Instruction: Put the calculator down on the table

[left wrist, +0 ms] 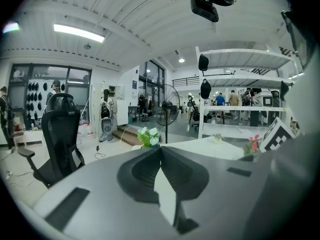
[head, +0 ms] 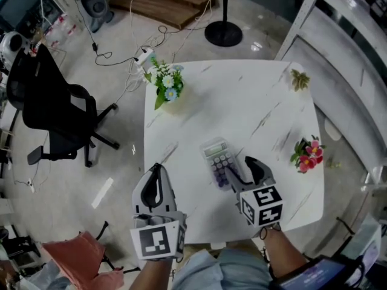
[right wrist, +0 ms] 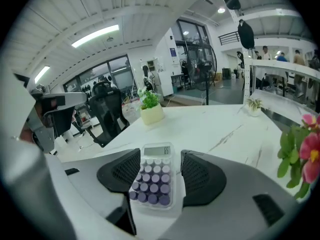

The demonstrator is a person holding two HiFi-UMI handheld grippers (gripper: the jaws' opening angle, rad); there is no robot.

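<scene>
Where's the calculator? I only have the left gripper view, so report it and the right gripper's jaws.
Observer: The calculator lies flat on the table, keys up.
Operator: Report the right jaws.
Observer: The right gripper is open, one jaw on each side of the calculator, not clamping it.
Operator: Give its orientation.
Observer: Its display end points away from the person.
</scene>
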